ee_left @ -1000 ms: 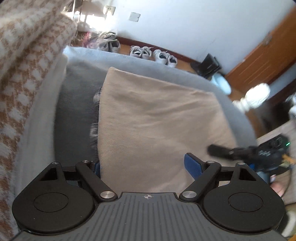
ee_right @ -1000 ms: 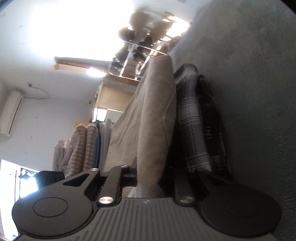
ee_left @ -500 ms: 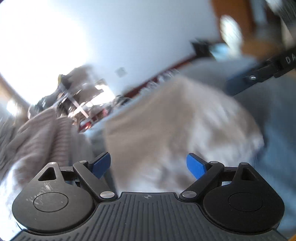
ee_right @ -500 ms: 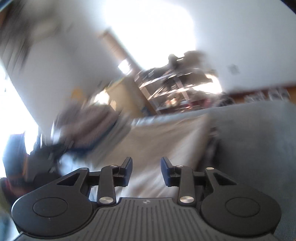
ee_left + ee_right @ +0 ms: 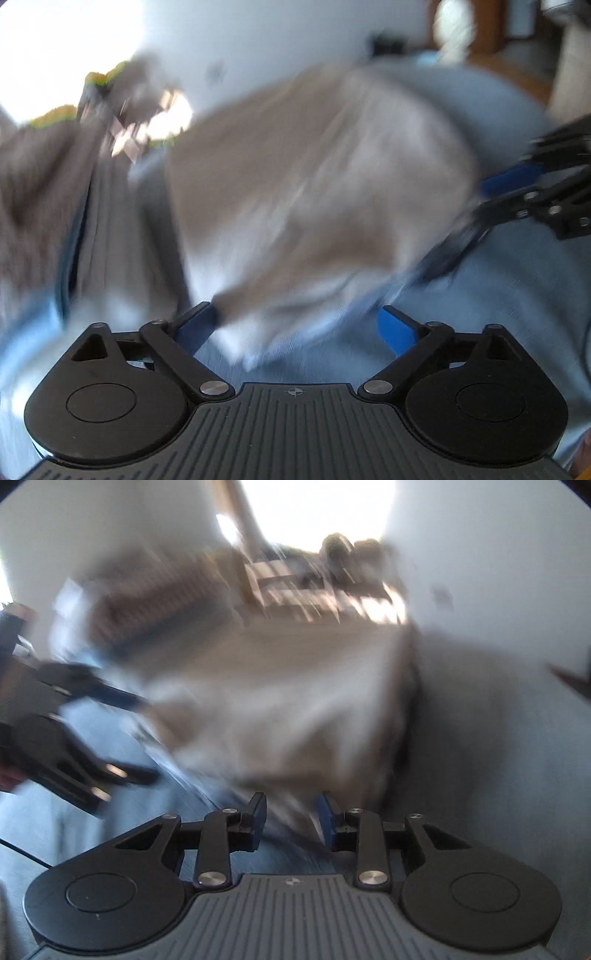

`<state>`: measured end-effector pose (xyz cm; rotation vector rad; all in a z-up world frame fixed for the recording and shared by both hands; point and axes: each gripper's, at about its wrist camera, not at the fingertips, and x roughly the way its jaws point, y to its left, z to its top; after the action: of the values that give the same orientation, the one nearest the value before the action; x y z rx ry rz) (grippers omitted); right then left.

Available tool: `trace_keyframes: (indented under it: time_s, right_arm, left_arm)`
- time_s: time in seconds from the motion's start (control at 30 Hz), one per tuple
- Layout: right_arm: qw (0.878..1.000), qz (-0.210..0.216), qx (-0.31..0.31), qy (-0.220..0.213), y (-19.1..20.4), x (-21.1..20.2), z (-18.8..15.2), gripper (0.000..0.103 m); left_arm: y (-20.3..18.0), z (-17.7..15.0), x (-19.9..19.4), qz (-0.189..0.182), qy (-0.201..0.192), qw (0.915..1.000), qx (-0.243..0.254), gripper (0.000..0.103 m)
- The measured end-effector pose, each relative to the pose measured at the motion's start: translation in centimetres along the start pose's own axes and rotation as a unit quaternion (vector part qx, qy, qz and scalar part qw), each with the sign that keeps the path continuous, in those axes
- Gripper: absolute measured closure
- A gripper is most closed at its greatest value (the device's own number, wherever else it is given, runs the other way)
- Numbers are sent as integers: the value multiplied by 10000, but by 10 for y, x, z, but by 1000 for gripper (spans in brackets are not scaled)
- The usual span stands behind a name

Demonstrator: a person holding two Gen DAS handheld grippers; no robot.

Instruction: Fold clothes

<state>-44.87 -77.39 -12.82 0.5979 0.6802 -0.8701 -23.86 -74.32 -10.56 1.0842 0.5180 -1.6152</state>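
A folded beige garment (image 5: pixel 303 192) lies on the light blue bed cover (image 5: pixel 498 295), blurred by motion; it also shows in the right wrist view (image 5: pixel 295 701). My left gripper (image 5: pixel 295 325) is open and empty, its blue pads just short of the garment's near edge. My right gripper (image 5: pixel 291 812) is open with a narrower gap and holds nothing, just short of the garment's near corner. Each gripper shows in the other's view: the right one (image 5: pixel 509 199) at the garment's right side, the left one (image 5: pixel 110 734) at its left.
A dark garment (image 5: pixel 410 716) lies under the beige one's right edge. A brown-and-white patterned blanket (image 5: pixel 40 192) is piled at the left. A cluttered shelf (image 5: pixel 314 583) and white wall stand beyond the bed. A wooden door (image 5: pixel 487 26) is far right.
Both grippers let go of the beige garment and pulled back from it. The right gripper rolled from sideways to level. The garment now lies flat, both views swinging fast.
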Motion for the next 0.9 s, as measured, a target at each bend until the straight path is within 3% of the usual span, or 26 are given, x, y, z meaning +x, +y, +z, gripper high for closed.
trace_keyframes:
  time_s: [0.07, 0.2, 0.3, 0.37, 0.43, 0.5, 0.57, 0.7, 0.9]
  right_arm:
    - [9995, -143, 247, 121, 0, -8, -6, 69]
    - [9974, 124, 697, 164, 4, -36, -26, 66]
    - [9980, 134, 560, 254, 25, -54, -43, 55]
    - [9981, 109, 479, 358, 42, -66, -54, 53]
    - [9975, 38, 518, 471, 59, -78, -62, 42]
    - [9969, -69, 562, 554, 76, -92, -70, 37]
    - [9973, -225, 512, 483, 94, -109, -78, 33]
    - [9975, -565, 371, 229, 117, -140, -94, 12]
    - [9908, -1306, -192, -283, 137, -173, -98, 1]
  left_arm:
    - [8, -6, -11, -77, 100, 9993, -366, 15]
    - [5, -33, -58, -65, -335, 9960, -821, 12]
    - [-11, -48, -83, -30, -558, 9926, -1081, 6]
    - [-25, -64, -100, -47, -714, 9877, -1392, 3]
    - [-38, -79, -117, -55, -847, 9815, -1713, 0]
    - [-50, -94, -127, -16, -849, 9740, -2102, 0]
    - [-60, -105, -134, -53, -806, 9670, -2417, 0]
    - [-76, -118, -146, -45, -766, 9608, -2665, 0]
    - [-85, -118, -174, 492, -936, 9586, -2645, 0]
